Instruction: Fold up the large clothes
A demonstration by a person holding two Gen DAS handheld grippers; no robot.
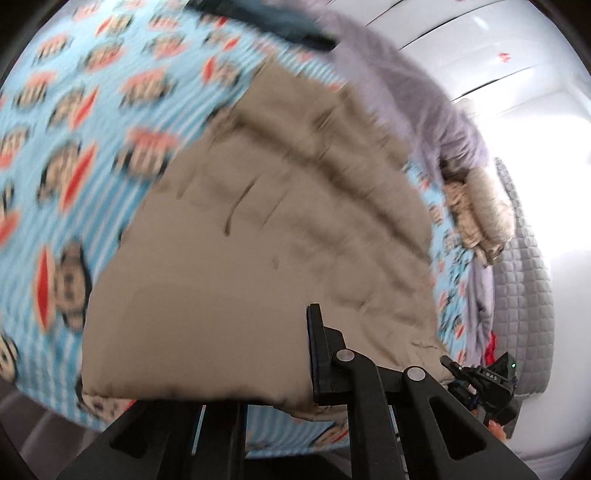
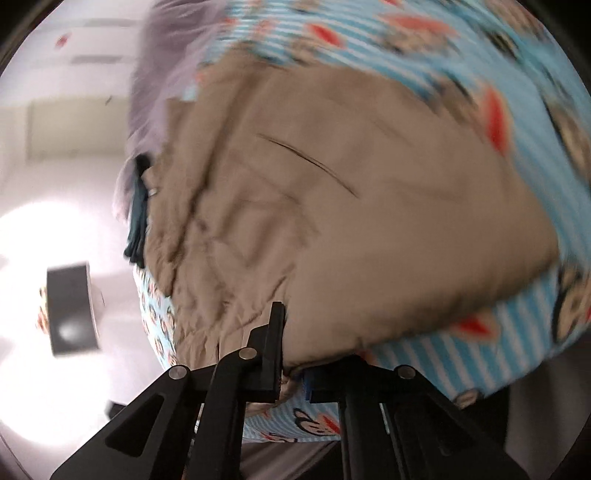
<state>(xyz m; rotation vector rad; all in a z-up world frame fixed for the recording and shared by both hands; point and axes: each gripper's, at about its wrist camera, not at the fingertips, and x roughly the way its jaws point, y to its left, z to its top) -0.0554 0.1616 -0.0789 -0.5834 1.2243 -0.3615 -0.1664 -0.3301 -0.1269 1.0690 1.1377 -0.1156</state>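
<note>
A large tan garment (image 1: 258, 240) lies spread on a bed with a blue striped monkey-print sheet (image 1: 74, 147). My left gripper (image 1: 299, 373) is shut on the tan garment's near edge; the cloth drapes over its left finger and only the right finger (image 1: 321, 347) shows. In the right wrist view the same tan garment (image 2: 369, 203) fills the middle. My right gripper (image 2: 291, 365) is shut on its near hem, which bunches between the jaws. The right gripper (image 1: 480, 376) also shows at the garment's right corner in the left wrist view.
A lilac fluffy blanket (image 1: 424, 92) and a dark teal cloth (image 1: 288, 26) lie at the bed's far side. Beige folded items (image 1: 476, 218) sit by a grey quilted pad (image 1: 524, 258). A dark box (image 2: 72, 306) stands on the bright floor left of the bed.
</note>
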